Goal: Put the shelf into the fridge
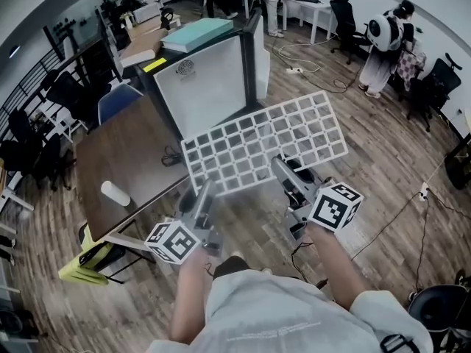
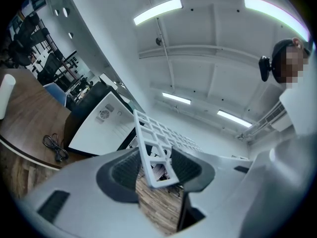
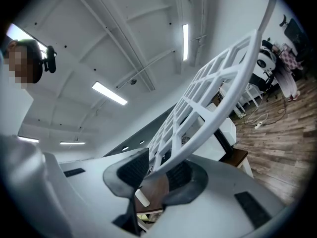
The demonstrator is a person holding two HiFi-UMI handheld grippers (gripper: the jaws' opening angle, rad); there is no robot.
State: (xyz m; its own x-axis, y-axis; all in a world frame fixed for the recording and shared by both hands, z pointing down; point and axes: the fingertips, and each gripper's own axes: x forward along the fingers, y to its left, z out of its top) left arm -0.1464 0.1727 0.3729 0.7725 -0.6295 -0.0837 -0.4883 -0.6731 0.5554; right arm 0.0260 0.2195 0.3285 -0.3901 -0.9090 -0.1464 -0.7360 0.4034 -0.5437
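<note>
Shirt (image 1: pixel 294 315): pale, lowest in the head view, both forearms reaching forward from it.
Fridge (image 1: pixel 210 87): small, black-sided, white panel facing the person; opening not visible, so door state unclear.
Bench (image 1: pixel 118 160): brown wood, left of the fridge, bearing a white roll (image 1: pixel 115 193) and a coiled cable (image 1: pixel 171 157).
Shelf (image 1: pixel 265 142): white open grid, held in the air just before the fridge panel, far edge tilted up, not yet inside.
Left gripper (image 1: pixel 204 191): fingers narrowed onto the shelf's near-left corner, bar pinched between the dark pads.
Right gripper (image 1: pixel 283 169): fingers closed on the near rim further right, rim bar running across the pads.
Handling: likely light and stiff, probably prone to twisting if gripped at one end only; smooth bars may slip.
Hold: best on the rim bar, well apart, as now; thin inner bars look weaker.
</note>
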